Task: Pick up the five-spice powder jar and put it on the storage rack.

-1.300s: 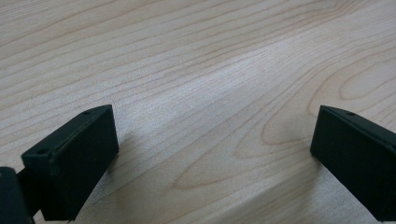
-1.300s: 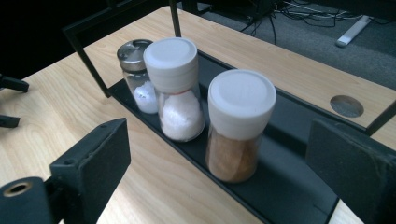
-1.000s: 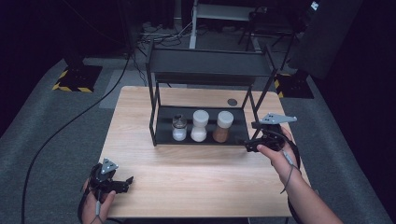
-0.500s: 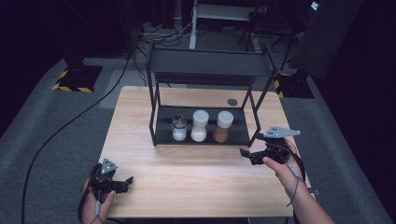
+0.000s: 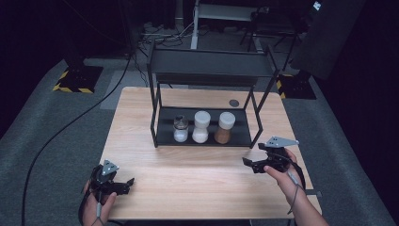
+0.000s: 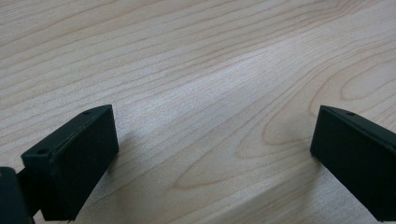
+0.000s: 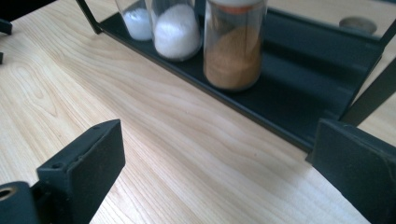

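The right gripper [image 5: 256, 161] hovers with jaws spread wide and empty over bare desk [image 5: 197, 174], just in front of the black rack [image 5: 237, 136]. On the rack's bottom shelf the brown spice jar [image 5: 224, 128] stands rightmost, beside two white-filled jars [image 5: 201, 127]. The left gripper [image 5: 123, 184], jaws also wide apart, sits near the desk's front-left edge.

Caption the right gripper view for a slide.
Open right tool faces the brown spice jar on the black rack.
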`<control>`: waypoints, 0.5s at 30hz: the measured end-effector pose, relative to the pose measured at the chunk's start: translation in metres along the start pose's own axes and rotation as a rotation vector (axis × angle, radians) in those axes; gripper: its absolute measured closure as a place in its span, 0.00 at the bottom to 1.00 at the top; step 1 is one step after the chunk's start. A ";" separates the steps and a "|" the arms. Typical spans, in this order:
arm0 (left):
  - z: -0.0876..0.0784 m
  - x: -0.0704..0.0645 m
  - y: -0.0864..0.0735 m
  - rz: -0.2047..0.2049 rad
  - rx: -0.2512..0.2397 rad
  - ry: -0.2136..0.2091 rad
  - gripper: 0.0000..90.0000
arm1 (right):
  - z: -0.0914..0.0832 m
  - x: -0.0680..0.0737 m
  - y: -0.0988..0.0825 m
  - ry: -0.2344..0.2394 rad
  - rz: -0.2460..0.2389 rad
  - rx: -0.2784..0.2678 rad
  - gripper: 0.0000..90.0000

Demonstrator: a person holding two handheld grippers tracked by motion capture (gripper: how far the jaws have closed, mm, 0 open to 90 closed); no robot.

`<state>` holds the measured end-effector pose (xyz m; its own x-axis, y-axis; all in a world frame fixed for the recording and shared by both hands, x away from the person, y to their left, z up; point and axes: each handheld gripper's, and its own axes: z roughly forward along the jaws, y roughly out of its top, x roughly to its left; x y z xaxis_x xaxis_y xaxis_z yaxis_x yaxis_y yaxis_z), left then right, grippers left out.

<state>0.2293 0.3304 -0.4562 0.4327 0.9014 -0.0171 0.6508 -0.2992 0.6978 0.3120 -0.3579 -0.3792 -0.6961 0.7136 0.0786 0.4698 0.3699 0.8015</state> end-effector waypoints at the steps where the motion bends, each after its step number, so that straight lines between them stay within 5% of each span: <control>1: 0.000 0.000 0.000 0.000 0.000 0.000 0.00 | 0.002 -0.001 -0.002 0.002 0.007 0.005 0.03; 15: 0.000 0.000 0.000 0.000 0.000 0.001 0.00 | 0.019 -0.010 -0.029 0.005 0.061 0.060 0.03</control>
<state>0.2293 0.3303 -0.4562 0.4319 0.9017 -0.0169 0.6510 -0.2988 0.6978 0.3160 -0.3647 -0.4141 -0.6676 0.7332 0.1292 0.5429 0.3607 0.7584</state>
